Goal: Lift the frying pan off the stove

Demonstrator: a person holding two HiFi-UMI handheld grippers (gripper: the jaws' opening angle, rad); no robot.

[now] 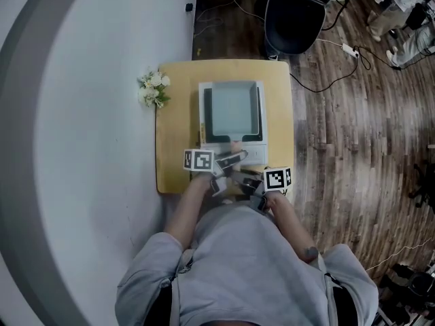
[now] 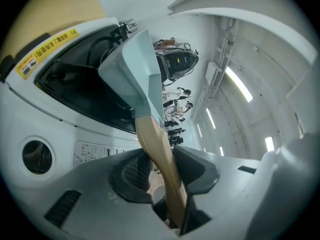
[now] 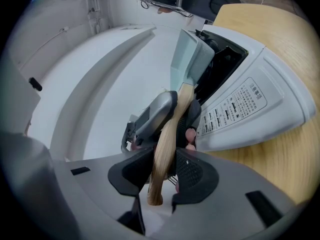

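A square pale grey-green frying pan [image 1: 232,111] sits on the white induction stove [image 1: 258,153], its wooden handle [image 1: 236,146] pointing toward me. My left gripper [image 1: 231,158] is shut on the handle close to the pan. My right gripper [image 1: 248,182] is shut on the handle's near end, just behind the left one. In the left gripper view the handle [image 2: 157,154] runs up between the pads to the pan [image 2: 135,69]. In the right gripper view the handle's tip [image 3: 162,169] sits between the pads, with the left gripper [image 3: 160,116] clamped on it ahead.
The stove stands on a small yellow table [image 1: 177,128]. A bunch of white flowers [image 1: 153,87] lies at the table's far left corner. A black office chair [image 1: 293,19] stands beyond the table on the wood floor. The stove's control panel [image 3: 245,104] faces me.
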